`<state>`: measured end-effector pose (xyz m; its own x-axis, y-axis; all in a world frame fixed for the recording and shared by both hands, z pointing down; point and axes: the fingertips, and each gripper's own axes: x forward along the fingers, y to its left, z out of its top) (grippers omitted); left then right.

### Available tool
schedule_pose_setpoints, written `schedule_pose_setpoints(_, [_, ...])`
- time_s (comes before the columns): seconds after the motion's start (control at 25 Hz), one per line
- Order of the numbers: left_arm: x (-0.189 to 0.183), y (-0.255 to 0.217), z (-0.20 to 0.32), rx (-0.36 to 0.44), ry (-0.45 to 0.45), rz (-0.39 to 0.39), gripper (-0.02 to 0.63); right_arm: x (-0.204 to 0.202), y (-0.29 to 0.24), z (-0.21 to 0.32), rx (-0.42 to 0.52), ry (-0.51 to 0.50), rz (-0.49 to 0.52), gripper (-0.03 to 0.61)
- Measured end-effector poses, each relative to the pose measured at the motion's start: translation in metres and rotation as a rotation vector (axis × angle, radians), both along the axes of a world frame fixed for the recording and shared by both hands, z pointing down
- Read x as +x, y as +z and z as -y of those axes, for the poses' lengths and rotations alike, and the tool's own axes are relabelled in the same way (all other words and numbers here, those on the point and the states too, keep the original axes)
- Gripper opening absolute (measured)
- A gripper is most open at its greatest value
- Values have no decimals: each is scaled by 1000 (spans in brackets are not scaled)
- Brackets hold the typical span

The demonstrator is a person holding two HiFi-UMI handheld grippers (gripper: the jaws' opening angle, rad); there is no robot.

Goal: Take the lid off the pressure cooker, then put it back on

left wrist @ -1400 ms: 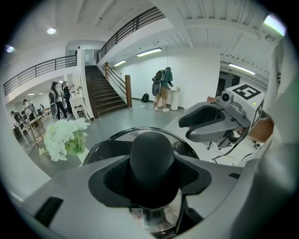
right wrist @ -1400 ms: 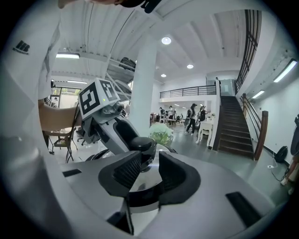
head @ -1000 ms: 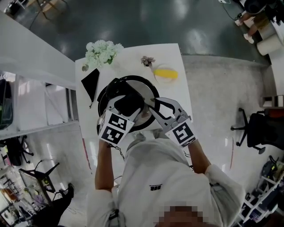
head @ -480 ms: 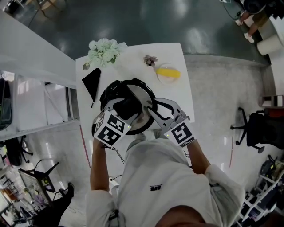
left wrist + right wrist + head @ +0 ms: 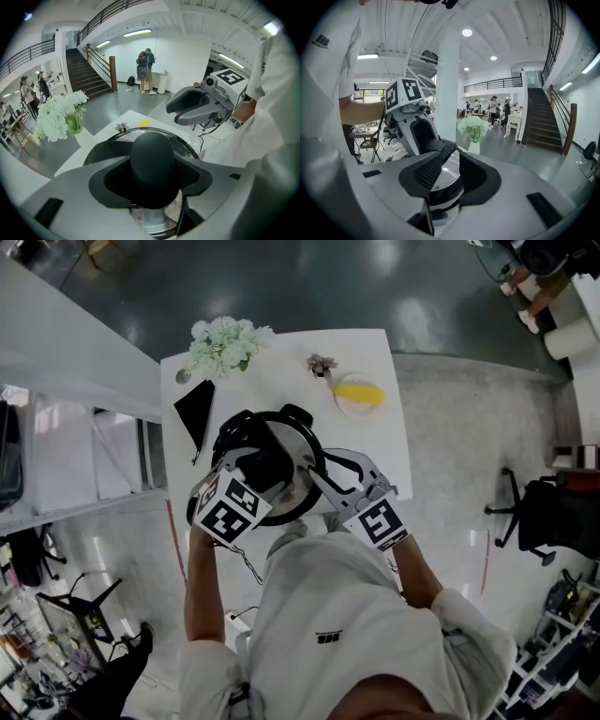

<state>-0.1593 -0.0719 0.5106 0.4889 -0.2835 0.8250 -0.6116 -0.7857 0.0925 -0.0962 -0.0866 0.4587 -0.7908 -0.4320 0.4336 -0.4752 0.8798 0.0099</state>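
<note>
**Condition.** The stainless-steel pressure cooker (image 5: 291, 501) stood near the front edge of the white rectangular table (image 5: 375, 442). Its round steel lid (image 5: 302, 448) sat on the pot. No view showed whether the lid was locked.

**Grippers.** The left gripper (image 5: 153, 174) pointed steeply down. Its jaws stood part-way open and were closed against both sides of the rounded black lid handle (image 5: 152, 150). The right gripper (image 5: 450, 174) was beside the cooker's near right rim. Its jaws stood apart and gripped nothing, and only the steel of the cooker showed through the gap.

**Hazards noted.**
1. The handle was smooth and domed, so a twisting pull could let the jaws ride off it. The lid would then drop back askew.
2. Nothing held the pot. In my judgement, turning the lid with the right gripper unengaged could spin the whole cooker or drag it towards the table edge.
3. Refitting the lid out of line with the rim would probably jam it before it seated.
4. The bunch of white flowers (image 5: 225, 341) stood at the far left corner. A wide swing of the lifted lid could knock it over.
</note>
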Motion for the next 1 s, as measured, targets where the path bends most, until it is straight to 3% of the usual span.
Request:
schedule_pose_setpoints(0.44, [-4,12,0,-5,61,-24,288,-11,3,3,-7,-20,-2,120])
schedule_pose_setpoints(1.0, [-1,17,0,10,29,-29,288,-13,6,4,1,-38,-6,120])
